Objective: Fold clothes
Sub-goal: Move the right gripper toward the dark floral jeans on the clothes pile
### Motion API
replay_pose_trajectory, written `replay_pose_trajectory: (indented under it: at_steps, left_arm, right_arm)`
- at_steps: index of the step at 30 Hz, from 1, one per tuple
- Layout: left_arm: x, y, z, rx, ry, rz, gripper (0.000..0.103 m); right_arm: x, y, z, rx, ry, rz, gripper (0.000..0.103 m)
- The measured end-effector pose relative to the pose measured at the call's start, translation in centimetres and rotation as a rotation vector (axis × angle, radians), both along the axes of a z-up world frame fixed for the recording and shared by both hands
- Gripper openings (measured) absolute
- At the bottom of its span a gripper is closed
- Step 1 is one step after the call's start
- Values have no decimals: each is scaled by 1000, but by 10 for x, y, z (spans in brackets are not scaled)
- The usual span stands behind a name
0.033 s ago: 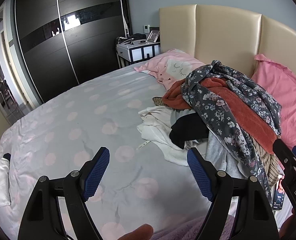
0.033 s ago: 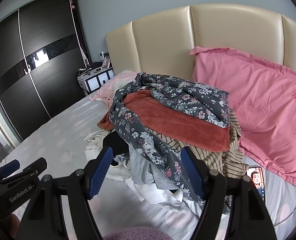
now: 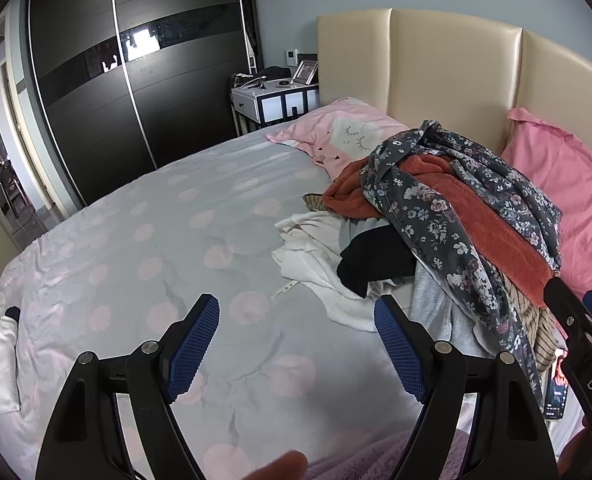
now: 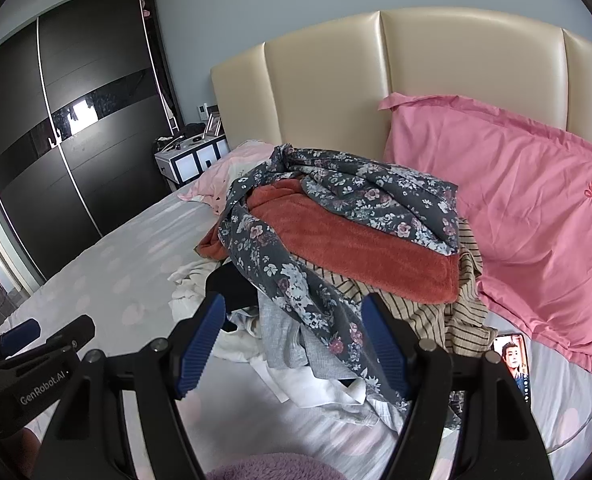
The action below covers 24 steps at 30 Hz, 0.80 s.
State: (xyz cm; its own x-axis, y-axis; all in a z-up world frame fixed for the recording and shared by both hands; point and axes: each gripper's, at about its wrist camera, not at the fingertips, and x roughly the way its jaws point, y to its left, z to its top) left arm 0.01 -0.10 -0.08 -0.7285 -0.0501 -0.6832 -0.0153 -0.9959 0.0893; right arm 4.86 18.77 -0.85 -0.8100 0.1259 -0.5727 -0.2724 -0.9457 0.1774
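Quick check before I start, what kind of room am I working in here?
A home bedroom: a bed with a padded headboard and pink pillow, a sliding-door wardrobe, and a nightstand beside the bed.

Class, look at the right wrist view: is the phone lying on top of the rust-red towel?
No. The phone lies on the bedsheet beside the striped garment, below the pink pillow, apart from the rust-red towel.

A plush, fuzzy rust-red towel (image 4: 352, 248) sits under thin floral-print cloth (image 4: 376, 196) on a smooth cotton bedsheet (image 3: 156, 220). Behind, a glossy cream leather-look headboard (image 4: 328, 88) and a matt dark wardrobe (image 3: 136, 80) crossed by a shiny black band.
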Motion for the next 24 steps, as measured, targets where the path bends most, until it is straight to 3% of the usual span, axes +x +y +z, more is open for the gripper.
replay_pose_trajectory:
  at_steps: [5,11,14,24]
  left_arm:
    - [4,-4,-1,48,-8,-1,81]
    - [3,-4,-3,26,4,-21,81]
    - [4,-4,-1,18,15,-24,81]
    - [9,1,1,20,17,-51,81]
  right_arm:
    - [0,0,0,-7,16,9,70]
    - [1,-4,1,-12,42,26,70]
    - [2,-5,3,-26,50,44,82]
    - [3,1,-1,-61,25,24,82]
